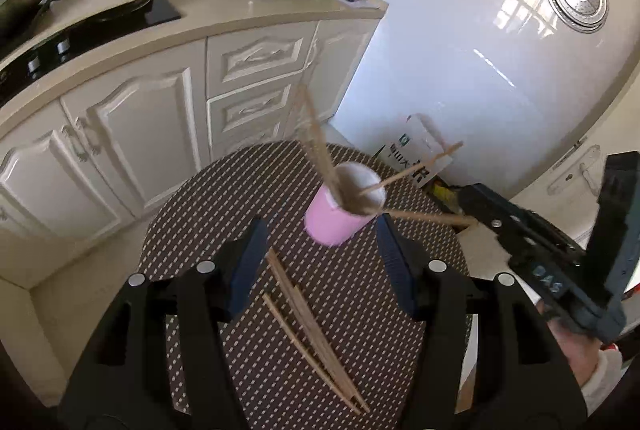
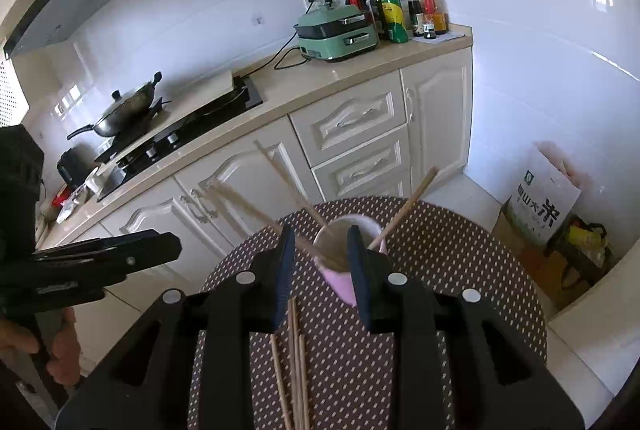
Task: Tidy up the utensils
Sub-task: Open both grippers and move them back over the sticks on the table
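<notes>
A pink cup [image 1: 334, 224] [image 2: 340, 282] stands on a round table under a brown dotted mat [image 1: 360, 310] [image 2: 440, 270]. Several wooden chopsticks [image 1: 318, 138] [image 2: 404, 214] lean out of the cup, blurred. More loose chopsticks [image 1: 312, 330] [image 2: 295, 350] lie on the mat nearer me. My left gripper [image 1: 322, 254] [image 2: 168, 246] is open just short of the cup, above the loose chopsticks, with nothing between its pads. My right gripper [image 2: 322, 262] [image 1: 472, 202] is at the cup's rim with its jaws apart. A chopstick [image 1: 432, 217] leans from the cup toward its tips, unpressed.
Cream cabinets [image 1: 132, 138] and a counter with a hob [image 2: 192, 126], a wok [image 2: 124, 110], a green cooker [image 2: 338, 34] and bottles [image 2: 400, 10] stand behind the table. A rice bag [image 2: 544, 198] sits on the floor by the white wall. A hand [image 2: 60, 346] holds the left gripper.
</notes>
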`<state>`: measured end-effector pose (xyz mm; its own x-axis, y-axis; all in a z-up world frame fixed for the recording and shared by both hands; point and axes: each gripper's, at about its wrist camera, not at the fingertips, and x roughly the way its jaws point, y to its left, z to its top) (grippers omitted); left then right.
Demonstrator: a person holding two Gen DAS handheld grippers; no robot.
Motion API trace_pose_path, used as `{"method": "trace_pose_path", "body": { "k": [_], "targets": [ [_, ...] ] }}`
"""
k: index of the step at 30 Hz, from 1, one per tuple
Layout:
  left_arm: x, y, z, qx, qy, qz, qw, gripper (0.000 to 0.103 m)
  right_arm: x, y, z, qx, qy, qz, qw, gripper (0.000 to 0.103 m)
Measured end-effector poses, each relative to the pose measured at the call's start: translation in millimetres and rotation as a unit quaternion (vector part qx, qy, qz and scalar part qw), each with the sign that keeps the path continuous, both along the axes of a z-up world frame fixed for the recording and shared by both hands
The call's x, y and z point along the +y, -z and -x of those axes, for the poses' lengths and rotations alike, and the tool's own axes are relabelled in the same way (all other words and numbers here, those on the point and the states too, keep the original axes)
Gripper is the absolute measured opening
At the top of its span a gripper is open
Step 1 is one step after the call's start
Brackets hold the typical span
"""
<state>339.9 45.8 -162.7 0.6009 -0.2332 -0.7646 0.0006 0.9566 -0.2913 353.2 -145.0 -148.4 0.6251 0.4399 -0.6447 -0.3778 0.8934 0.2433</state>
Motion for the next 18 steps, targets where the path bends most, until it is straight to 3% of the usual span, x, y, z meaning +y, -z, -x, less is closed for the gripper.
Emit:
{"method": "trace_pose_path", "body": {
  "k": [3, 9, 12, 18],
  "targets": [
    [7, 14, 11, 0.017, -0.008, -0.001, 0.9998, 0.056, 6, 6, 15, 0.009, -0.004, 0.004, 1.000, 0.025],
    [14, 64, 20, 0.089, -0.018, -0.001, 0.9959, 0.056, 14, 26, 37, 0.037, -0.008, 0.017, 0.999, 0.025],
    [11, 99, 20, 0.138, -0.020, 0.011, 0.9902, 0.056, 14, 43, 44, 0.060, -0.010, 0.026, 0.998, 0.025],
    [-5, 154, 15, 0.210, -0.019, 0.019, 0.9773, 0.043, 14, 85, 49, 0.111, -0.019, 0.058, 0.992, 0.025]
  ]
}}
